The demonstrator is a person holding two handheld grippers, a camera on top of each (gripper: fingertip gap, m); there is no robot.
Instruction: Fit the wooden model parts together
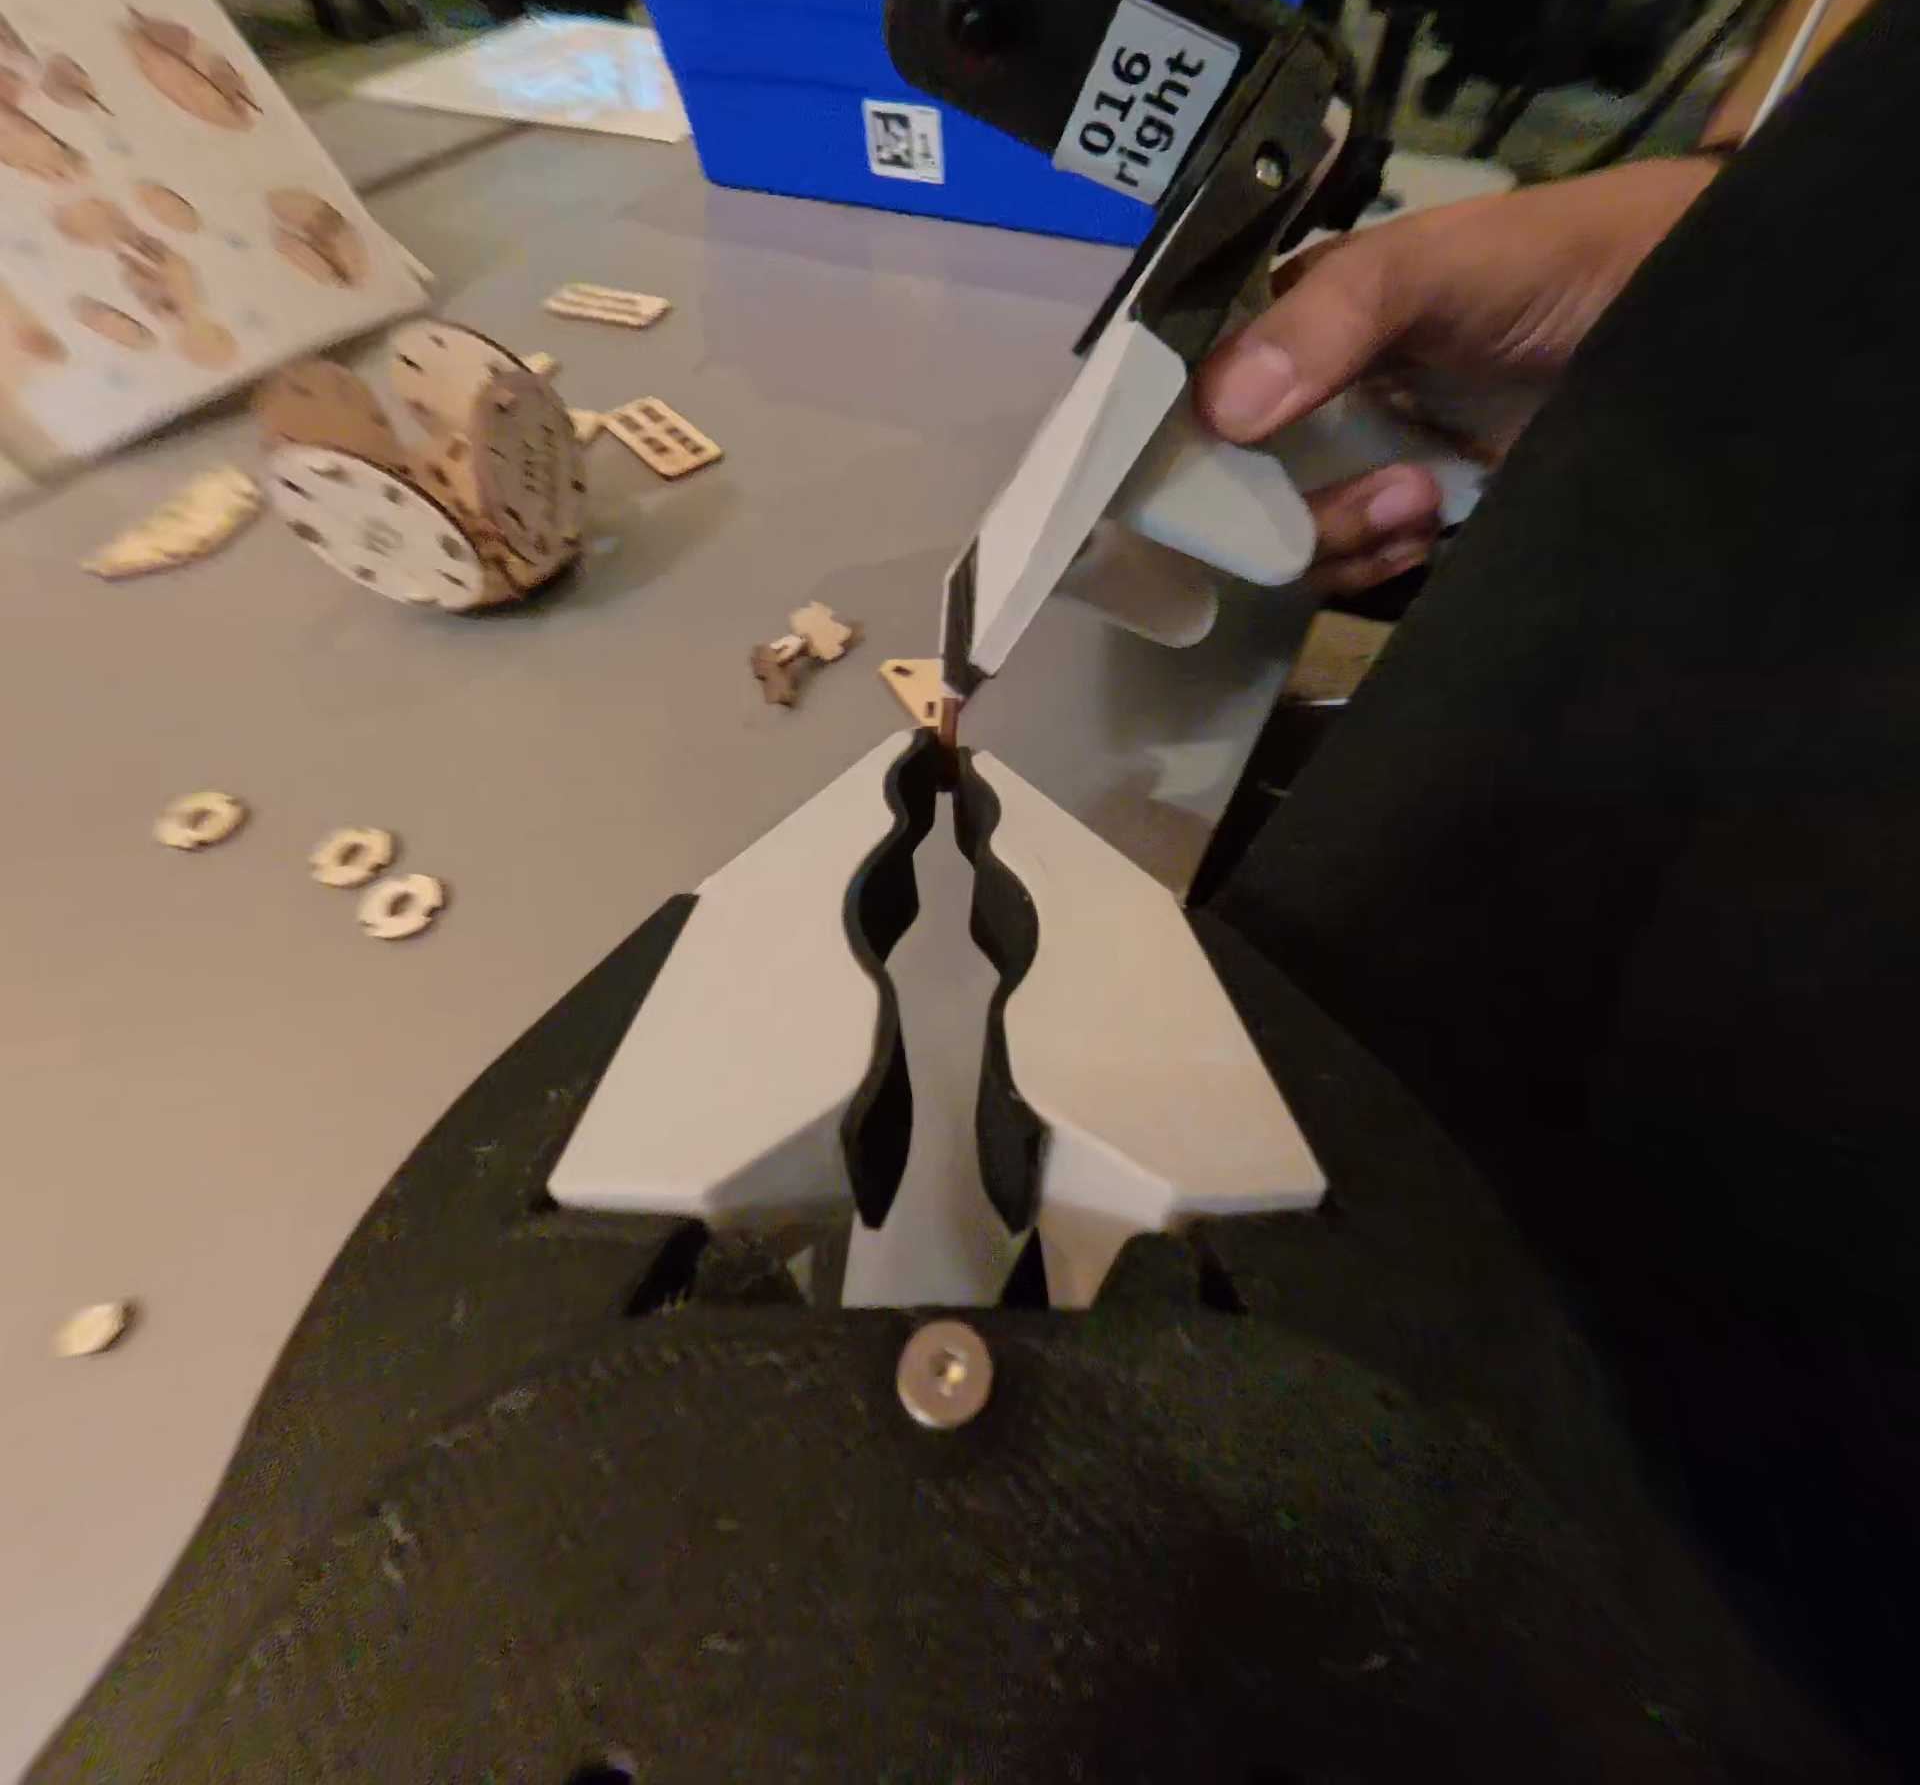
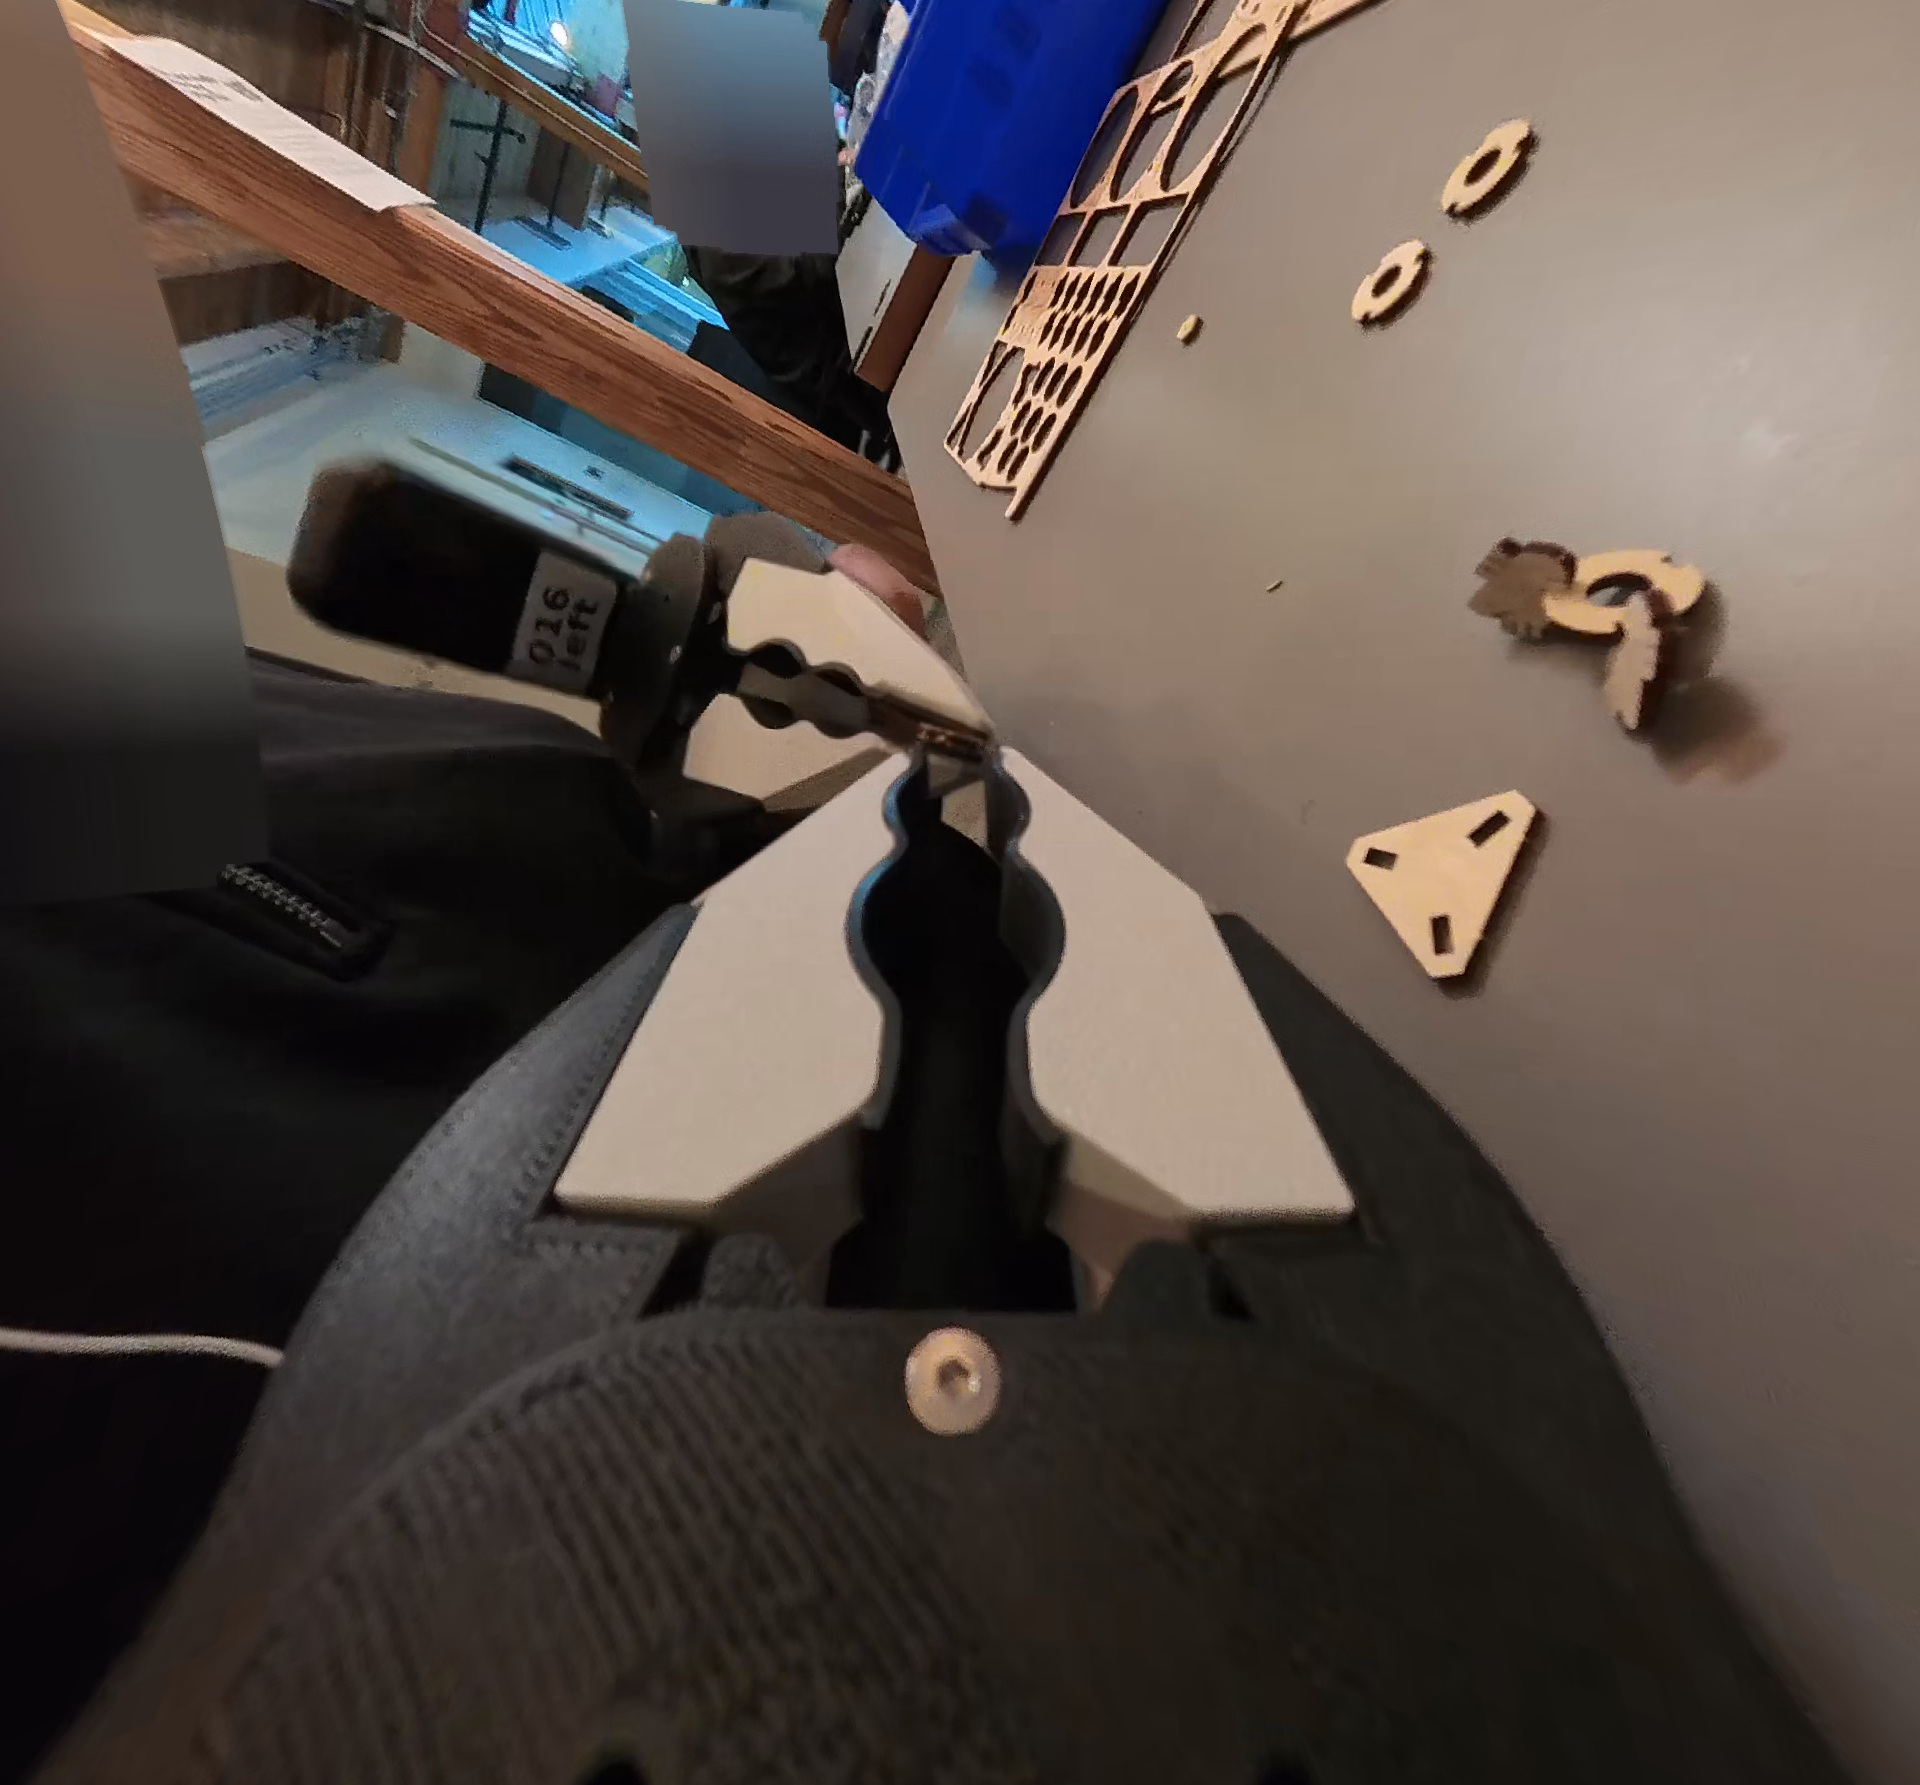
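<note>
My left gripper (image 1: 943, 759) is shut on a small thin wooden piece (image 1: 948, 725), seen edge-on as a brown strip sticking up from its tips. It hovers just above the grey table (image 1: 416, 1008). My right gripper (image 1: 961, 681) comes down from the upper right, its tip at the top of that strip. In the right wrist view my right gripper (image 2: 956, 785) has its fingertips apart. The left gripper (image 2: 961, 738) holds the piece (image 2: 943, 743) just ahead of them. A wooden triangle with three slots (image 1: 920, 689) lies on the table right behind, and also shows in the right wrist view (image 2: 1449, 878).
A round wooden wheel assembly (image 1: 436, 478) stands at the left, with ring pieces (image 1: 351, 857) in front of it. Small gear pieces (image 1: 805, 649) lie near the triangle. A blue bin (image 1: 831, 73) stands at the back, and a cut-out plywood sheet (image 2: 1122, 281) lies beside it. A person's dark clothing fills the right.
</note>
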